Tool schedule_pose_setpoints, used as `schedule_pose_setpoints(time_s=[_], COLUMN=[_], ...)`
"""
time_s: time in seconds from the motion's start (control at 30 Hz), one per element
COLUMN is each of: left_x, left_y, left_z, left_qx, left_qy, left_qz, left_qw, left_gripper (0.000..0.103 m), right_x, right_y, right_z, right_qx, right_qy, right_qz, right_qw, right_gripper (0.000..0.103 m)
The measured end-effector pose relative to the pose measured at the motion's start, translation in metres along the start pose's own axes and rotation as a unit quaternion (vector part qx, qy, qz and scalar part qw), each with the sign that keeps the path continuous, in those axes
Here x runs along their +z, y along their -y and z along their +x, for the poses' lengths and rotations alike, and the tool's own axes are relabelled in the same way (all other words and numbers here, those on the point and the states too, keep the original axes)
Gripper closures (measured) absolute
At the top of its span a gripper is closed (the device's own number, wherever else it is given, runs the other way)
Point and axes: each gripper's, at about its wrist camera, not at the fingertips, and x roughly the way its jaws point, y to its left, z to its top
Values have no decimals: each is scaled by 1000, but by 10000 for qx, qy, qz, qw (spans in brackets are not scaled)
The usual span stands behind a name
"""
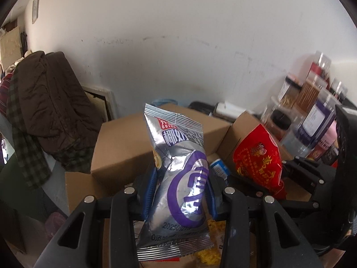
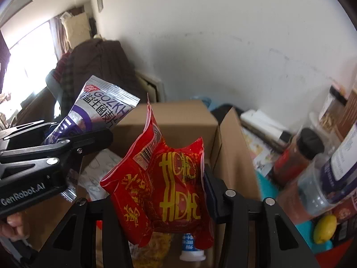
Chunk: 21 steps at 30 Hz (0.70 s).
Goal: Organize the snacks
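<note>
Two packets in transit, neither yet put away: silver-and-purple snack packet (image 1: 180, 178) pinched upright in left gripper (image 1: 181, 192), red snack packet (image 2: 165, 192) clamped crumpled in right gripper (image 2: 162, 201), both held above open cardboard box (image 2: 232, 156). Already down in box, as far as visible: yellow snack bag (image 2: 156, 252) and small white-and-blue bottle (image 2: 191, 248). Probably midway; both packets left to drop in. Legible: "GOZKH" plus Chinese characters on silver packet, part of a "2025" date near its lower seam; yellow characters and barcode on red one; "GenRobot.AI" on left gripper's body.
</note>
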Motion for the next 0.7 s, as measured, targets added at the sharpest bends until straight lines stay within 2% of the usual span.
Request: schedule_pose_setpoints(time_s=[0.17,0.3,0.4,0.53,0.63,0.67,0.7], left_x=[-4,-8,-10,-13,-13,-13,-14], left_y=[-3,0,0,-4,-4,-3,-4], left_z=[19,33,43,54,56,55,54], left_qx=[-129,105,96,116,195,198,213], left_qy=[-387,-617,-867,-1179,-1201,-1183,-1179], left_qz=[-134,58,14,-80,-92,-85,-75], left_qw=[9991,9980,9962,9929,9925,9927,9928], left_gripper=[65,65,65,65,62,58,50], right_x=[-4,-5,-6,-7,-8,-9,-9], right_y=[-8,-15,-19,-23,-25,-26,-27], right_z=[10,13,17,22,26,28,30], right_qx=[-31,-219,-451,-513,-632,-667,-688], right_qy=[-279,-409,-523,-637,-740,-791,-822], right_qz=[-76,-261,-398,-567,-695,-737,-768], right_qw=[9996,9986,9968,9950,9928,9919,9913], right_gripper=[58,58,58,50,47,45,44])
